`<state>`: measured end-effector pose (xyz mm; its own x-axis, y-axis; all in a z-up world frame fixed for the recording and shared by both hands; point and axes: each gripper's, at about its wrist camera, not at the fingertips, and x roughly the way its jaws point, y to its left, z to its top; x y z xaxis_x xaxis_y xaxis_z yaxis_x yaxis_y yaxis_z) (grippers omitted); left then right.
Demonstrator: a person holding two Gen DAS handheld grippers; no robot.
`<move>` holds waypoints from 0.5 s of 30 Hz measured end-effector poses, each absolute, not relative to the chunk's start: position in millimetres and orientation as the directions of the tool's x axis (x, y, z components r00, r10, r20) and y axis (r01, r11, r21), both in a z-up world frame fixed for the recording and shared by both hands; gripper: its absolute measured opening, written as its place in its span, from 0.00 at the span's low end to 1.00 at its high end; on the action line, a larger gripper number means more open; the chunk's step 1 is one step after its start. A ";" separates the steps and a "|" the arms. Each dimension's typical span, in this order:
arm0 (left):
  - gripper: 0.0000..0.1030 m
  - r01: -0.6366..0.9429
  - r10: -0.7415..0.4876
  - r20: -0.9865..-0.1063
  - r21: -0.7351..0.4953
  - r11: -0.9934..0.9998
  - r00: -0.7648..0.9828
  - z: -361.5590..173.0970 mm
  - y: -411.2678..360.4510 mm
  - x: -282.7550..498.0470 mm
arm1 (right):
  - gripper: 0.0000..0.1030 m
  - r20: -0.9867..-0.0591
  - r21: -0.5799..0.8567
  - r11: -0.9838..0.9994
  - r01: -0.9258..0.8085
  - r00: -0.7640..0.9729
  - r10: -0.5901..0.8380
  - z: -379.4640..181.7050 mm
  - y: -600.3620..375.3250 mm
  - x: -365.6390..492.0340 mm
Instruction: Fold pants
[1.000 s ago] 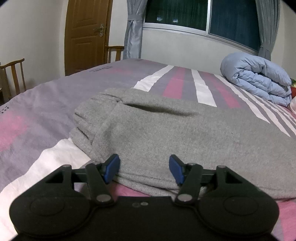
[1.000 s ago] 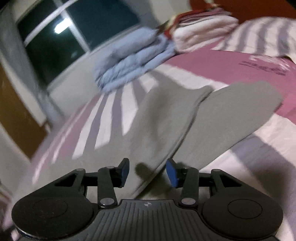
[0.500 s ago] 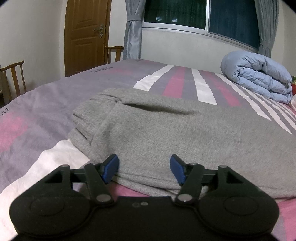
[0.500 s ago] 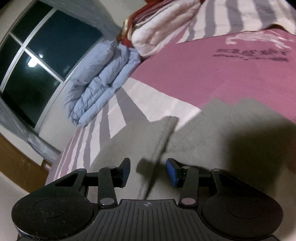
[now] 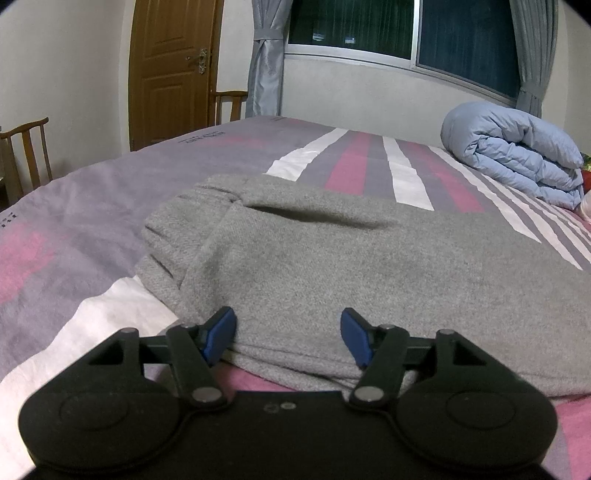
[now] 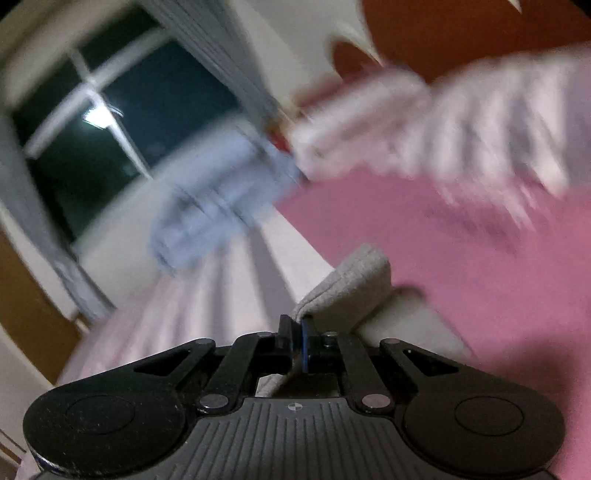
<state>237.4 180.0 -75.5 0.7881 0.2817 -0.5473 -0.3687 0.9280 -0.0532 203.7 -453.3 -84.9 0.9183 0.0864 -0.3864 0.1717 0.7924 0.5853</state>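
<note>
Left wrist view first: the grey pants (image 5: pixel 369 273) are spread across the striped bed (image 5: pixel 92 206), bunched waistband end out at about 10 o'clock from the left hand-held gripper (image 5: pixel 288 334). Its blue pads stand apart over the near edge of the fabric without pinching anything, so it's open. My guess is it's parked there to pin or catch that end while the other hand brings its end over. Around it: a rolled blue duvet (image 5: pixel 517 158) at 2 o'clock, well apart from the pants, a wooden chair (image 5: pixel 29 151) at 9 o'clock off the bed, plus a door (image 5: pixel 173 66) and a dark window (image 5: pixel 406 29) at the back. Nothing sits on the pants, so the fold path looks free.

Right wrist view: super blurry background, but the right hand-held gripper (image 6: pixel 295 338) is sharp. Its jaws have just been closing and are now clamped on a grey cuff (image 6: pixel 354 280), which sticks up at 12 to 1 o'clock, lifted clear of the pink sheet (image 6: pixel 480 277). Pinching that end makes sense, since the leg can trail behind it. A blue bedding smear (image 6: pixel 221 199) at 11 o'clock and a pale pile (image 6: pixel 424 122) at 1 o'clock sit well beyond. Only worry, I'd say, is the fleece slipping out.
</note>
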 end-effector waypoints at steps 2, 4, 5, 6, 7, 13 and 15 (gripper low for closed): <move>0.54 -0.369 0.282 -0.547 -0.054 0.928 0.788 -75.6 179.9 237.3 | 0.05 -0.451 0.607 0.758 0.237 0.888 0.084 -113.6 -460.4 197.0; 0.54 -0.369 0.282 -0.547 -0.054 0.928 0.788 -75.7 180.0 237.4 | 0.05 -0.444 0.650 0.718 0.250 0.892 0.090 -126.3 -464.4 188.4; 0.54 -0.369 0.282 -0.547 -0.053 0.928 0.788 -75.8 179.8 237.3 | 0.05 -0.435 0.664 0.705 0.251 0.896 0.090 -127.1 -466.5 185.8; 0.54 -0.369 0.283 -0.547 -0.053 0.928 0.788 -75.8 179.7 237.4 | 0.05 -0.438 0.659 0.707 0.258 0.895 0.083 -125.6 -465.1 185.1; 0.54 -0.369 0.283 -0.547 -0.053 0.928 0.788 -75.7 179.9 237.3 | 0.05 -0.440 0.648 0.717 0.257 0.895 0.076 -121.0 -464.5 186.9; 0.54 -0.370 0.285 -0.546 -0.049 0.928 0.788 -75.9 179.8 237.0 | 0.05 -0.255 0.633 0.770 0.083 0.961 0.106 -33.7 -453.9 218.4; 0.54 -0.369 0.283 -0.546 -0.052 0.928 0.789 -76.1 179.4 237.1 | 0.05 -0.142 0.605 0.797 -0.005 0.983 0.114 -3.5 -450.0 206.9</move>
